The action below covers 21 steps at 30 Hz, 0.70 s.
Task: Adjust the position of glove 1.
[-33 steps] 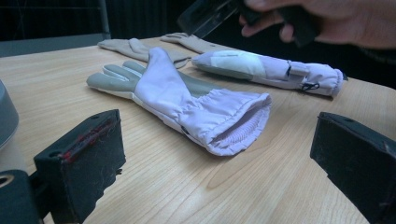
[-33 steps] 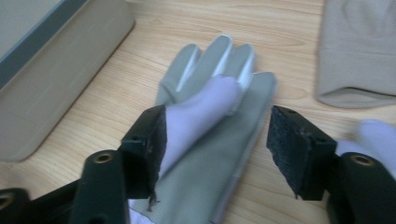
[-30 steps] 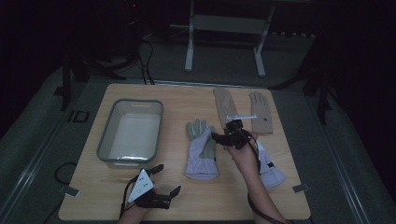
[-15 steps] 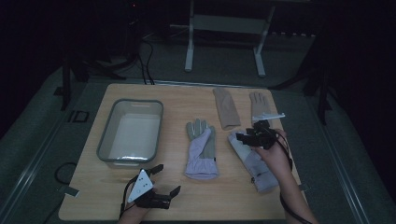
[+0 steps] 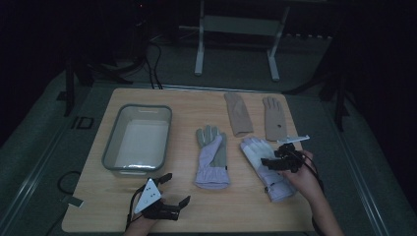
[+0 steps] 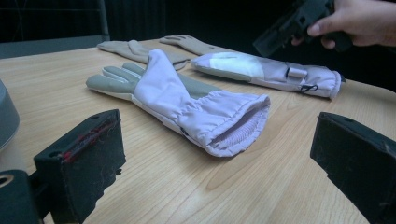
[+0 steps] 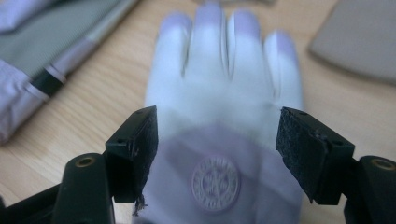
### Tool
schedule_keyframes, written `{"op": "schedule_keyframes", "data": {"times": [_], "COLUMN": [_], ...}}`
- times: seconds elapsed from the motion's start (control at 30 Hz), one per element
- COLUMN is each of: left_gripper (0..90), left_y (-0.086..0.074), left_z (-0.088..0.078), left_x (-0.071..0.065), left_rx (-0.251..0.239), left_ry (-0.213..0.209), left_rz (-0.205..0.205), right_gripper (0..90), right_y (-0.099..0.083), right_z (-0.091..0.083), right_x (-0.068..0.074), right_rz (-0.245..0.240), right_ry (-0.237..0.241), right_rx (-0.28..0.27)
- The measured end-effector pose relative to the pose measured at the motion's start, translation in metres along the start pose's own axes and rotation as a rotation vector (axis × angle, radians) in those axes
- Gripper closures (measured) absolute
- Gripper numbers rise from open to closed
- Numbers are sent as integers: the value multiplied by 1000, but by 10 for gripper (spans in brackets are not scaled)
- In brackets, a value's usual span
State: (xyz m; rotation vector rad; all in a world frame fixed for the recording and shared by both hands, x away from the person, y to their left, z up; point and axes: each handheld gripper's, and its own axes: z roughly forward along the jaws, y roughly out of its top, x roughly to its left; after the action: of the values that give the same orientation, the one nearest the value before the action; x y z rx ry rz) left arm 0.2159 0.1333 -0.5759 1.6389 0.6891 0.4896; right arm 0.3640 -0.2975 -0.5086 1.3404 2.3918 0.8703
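Observation:
Two lilac-and-white gloves lie on the wooden table. The left glove lies palm up, its cuff toward my left gripper, which rests open and empty near the front edge. The right glove lies back up and shows a round emblem. Low over its back hovers my right gripper. Its jaws have just been opening and now stand open on either side of the glove without pressing on it.
A grey tub stands at the table's left. Two beige gloves lie flat at the back right. Bare wood lies along the front edge between my hands. The floor beyond the table is dark, with a stand and cables.
My right hand has moved right and nearer, from the fingers of the left lilac glove to above the right one. The left gripper has stayed put.

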Motion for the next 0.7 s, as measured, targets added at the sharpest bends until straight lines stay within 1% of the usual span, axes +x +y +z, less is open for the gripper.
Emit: {"op": "schedule_keyframes", "data": {"times": [0.07, 0.1, 0.13, 0.17, 0.2, 0.27, 0.33, 0.37, 0.47, 0.5, 0.53, 0.63, 0.7], "left_gripper": [31, 32, 32, 32, 32, 32, 32, 32, 32, 32, 32, 32, 32], "left_y": [0, 0, 0, 0, 0, 0, 0, 0, 0, 0, 0, 0, 0], "left_z": [0, 0, 0, 0, 0, 0, 0, 0, 0, 0, 0, 0, 0], "left_x": [0, 0, 0, 0, 0, 0, 0, 0, -1, -1, -1, -1, -1], "left_rx": [0, 0, 1, 1, 1, 1, 1, 2, 3, 2, 2, 1, 2], "left_ry": [-1, -2, -2, -3, -3, -4, -4, -4, -4, -3, -3, -2, -1], "left_rz": [-1, 0, 0, 1, 1, 2, 2, 3, 7, 7, 8, 6, 6], "right_gripper": [293, 288, 296, 327, 349, 441, 529, 584, 690, 733, 771, 821, 828], "right_y": [-7, -10, -13, -15, -16, -18, -19, -19, -19, -19, -17, -14, -11], "right_z": [7, 11, 14, 16, 16, 16, 16, 16, 14, 12, 10, 1, -4], "right_x": [1, 1, 2, 3, 3, 5, 8, 10, 18, 21, 23, 28, 31], "right_rz": [-16, -17, -22, -37, -35, -5, 21, 23, 43, 36, 50, 77, 118], "right_ry": [-12, -10, -11, -12, -15, -18, -32, -44, -83, -98, -108, -148, -149], "right_rx": [23, 36, 36, 35, 29, 33, 31, 32, 33, 33, 35, 14, 5]}}
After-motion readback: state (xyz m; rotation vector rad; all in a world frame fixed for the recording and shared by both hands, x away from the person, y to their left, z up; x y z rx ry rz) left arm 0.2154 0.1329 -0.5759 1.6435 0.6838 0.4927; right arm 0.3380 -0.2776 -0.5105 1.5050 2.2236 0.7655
